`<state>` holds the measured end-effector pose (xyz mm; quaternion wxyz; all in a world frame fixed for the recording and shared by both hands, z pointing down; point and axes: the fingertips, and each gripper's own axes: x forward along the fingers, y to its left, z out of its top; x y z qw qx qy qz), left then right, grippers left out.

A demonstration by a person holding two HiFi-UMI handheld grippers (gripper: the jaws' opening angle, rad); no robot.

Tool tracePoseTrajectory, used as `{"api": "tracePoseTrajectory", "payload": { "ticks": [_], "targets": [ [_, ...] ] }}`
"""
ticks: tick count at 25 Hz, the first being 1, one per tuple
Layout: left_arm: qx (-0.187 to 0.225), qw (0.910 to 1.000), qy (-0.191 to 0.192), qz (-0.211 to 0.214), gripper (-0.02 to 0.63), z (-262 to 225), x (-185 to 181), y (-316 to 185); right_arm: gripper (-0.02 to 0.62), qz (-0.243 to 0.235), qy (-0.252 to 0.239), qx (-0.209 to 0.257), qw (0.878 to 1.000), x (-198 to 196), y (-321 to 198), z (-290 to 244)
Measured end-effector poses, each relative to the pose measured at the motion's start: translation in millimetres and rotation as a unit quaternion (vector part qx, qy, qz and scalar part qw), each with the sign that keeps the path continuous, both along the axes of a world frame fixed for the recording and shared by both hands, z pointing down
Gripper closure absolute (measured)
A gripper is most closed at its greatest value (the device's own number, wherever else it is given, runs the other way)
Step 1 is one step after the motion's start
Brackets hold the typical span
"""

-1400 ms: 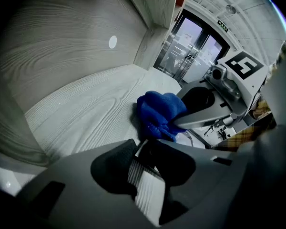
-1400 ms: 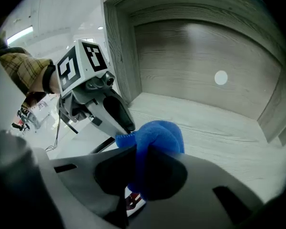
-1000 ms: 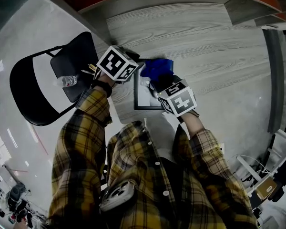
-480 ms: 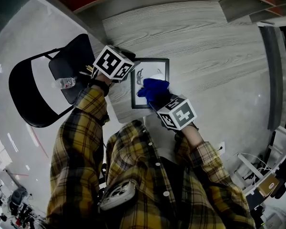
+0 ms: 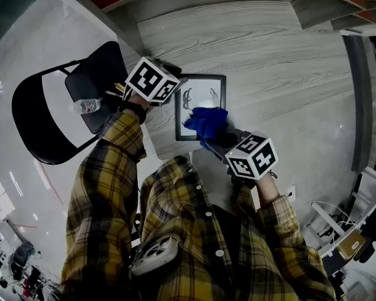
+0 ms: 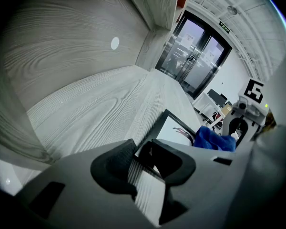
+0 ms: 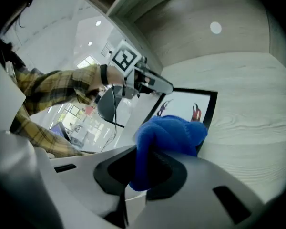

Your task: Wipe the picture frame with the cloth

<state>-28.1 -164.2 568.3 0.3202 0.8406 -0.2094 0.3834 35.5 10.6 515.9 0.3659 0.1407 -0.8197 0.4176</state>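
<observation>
On one table, left gripper pinching one frame, right gripper one cloth

The head view looks steeply down on the desk from above. Each gripper view sits low and close, facing across it; all three share the picture frame.

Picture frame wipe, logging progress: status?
Left gripper shut on picture frame corner. Right gripper shut on blue cloth, cloth on frame. Nothing in the way.

Blue cloth; black frame, white inside; pale grey wood-grain bench; yellow plaid sleeves; black chair.
</observation>
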Motion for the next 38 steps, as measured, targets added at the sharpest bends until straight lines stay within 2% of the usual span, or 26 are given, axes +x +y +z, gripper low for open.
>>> {"api": "tracePoseTrajectory", "payload": {
  "ticks": [4, 7, 11, 14, 16, 19, 23, 28, 38],
  "targets": [
    [0.002, 1.0000, 0.003, -0.001, 0.482, -0.9, -1.7, 0.1, 0.543, 0.007, -0.049, 0.080, 0.996, -19.8, -40.1, -56.2],
    [0.001, 1.0000, 0.003, 0.000, 0.482, -0.6, -1.2, 0.1, 0.543, 0.004, -0.047, 0.136, 0.990, -38.3, -76.2, -69.2],
    [-0.001, 1.0000, 0.005, 0.001, 0.482, -0.3, -0.4, 0.9, 0.543, -0.018, 0.034, 0.176, 0.984, -55.3, -113.5, -28.1],
    [0.000, 1.0000, 0.009, -0.001, 0.482, 0.6, -1.3, 0.7, 0.543, -0.040, 0.105, 0.203, 0.973, -61.7, -128.9, 9.9],
    [0.001, 0.9999, 0.014, -0.002, 0.483, 1.1, -2.6, 0.0, 0.543, -0.041, 0.124, 0.219, 0.967, -65.3, -131.2, 23.5],
    [0.004, 0.9998, 0.019, -0.004, 0.483, 0.1, -3.6, -1.3, 0.544, -0.031, 0.125, 0.233, 0.964, -67.8, -128.8, 27.6],
    [0.005, 0.9998, 0.018, -0.002, 0.483, -0.5, -1.2, -0.5, 0.545, -0.056, 0.132, 0.220, 0.965, -65.9, -116.8, 29.6],
    [0.001, 0.9999, 0.015, 0.002, 0.483, 2.4, -1.7, -0.7, 0.545, -0.082, 0.124, 0.174, 0.974, -70.1, -80.5, 41.9],
    [0.003, 0.9999, 0.015, 0.004, 0.483, -0.8, -1.1, 0.1, 0.545, -0.104, 0.095, 0.083, 0.987, -71.7, -20.6, 42.4]
  ]
}}
